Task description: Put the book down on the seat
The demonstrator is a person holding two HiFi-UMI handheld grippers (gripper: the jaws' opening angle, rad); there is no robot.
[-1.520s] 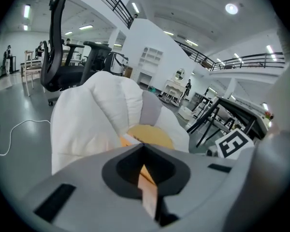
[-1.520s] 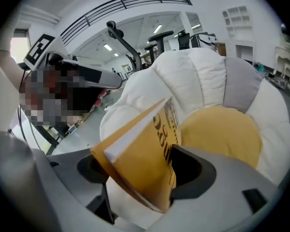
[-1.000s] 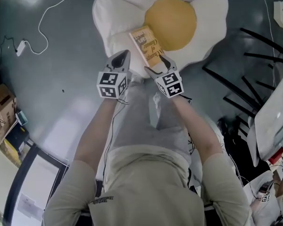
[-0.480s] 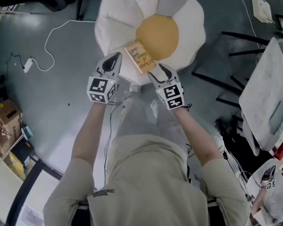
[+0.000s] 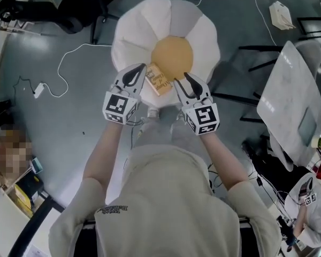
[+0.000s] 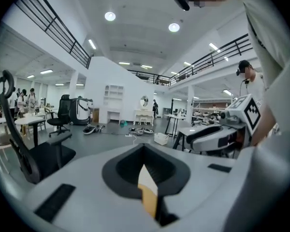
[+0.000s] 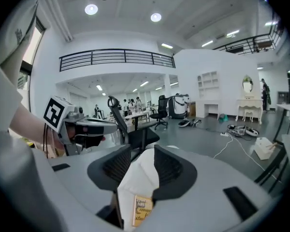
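Note:
The seat (image 5: 144, 31) is a round floor cushion shaped like a fried egg, with white petals and a yellow centre. The tan book (image 5: 159, 80) lies flat on it at the near edge of the yellow part, and no gripper holds it. My left gripper (image 5: 136, 74) hovers just left of the book with its jaws shut. My right gripper (image 5: 184, 81) hovers just right of the book, its jaws closing with nothing between them. In the right gripper view the book (image 7: 143, 210) and white cushion show below the gap between the pads (image 7: 113, 166).
A black office chair (image 5: 80, 4) stands at the back left. A white cable (image 5: 64, 63) with an adapter (image 5: 40, 90) runs over the grey floor. A white table (image 5: 289, 90) and black frame bars stand to the right. Another person (image 5: 310, 213) is at the lower right.
Both grippers have drawn back from the book toward me, and it stays on the cushion. The right jaws have narrowed. The head view has risen and takes in more floor.

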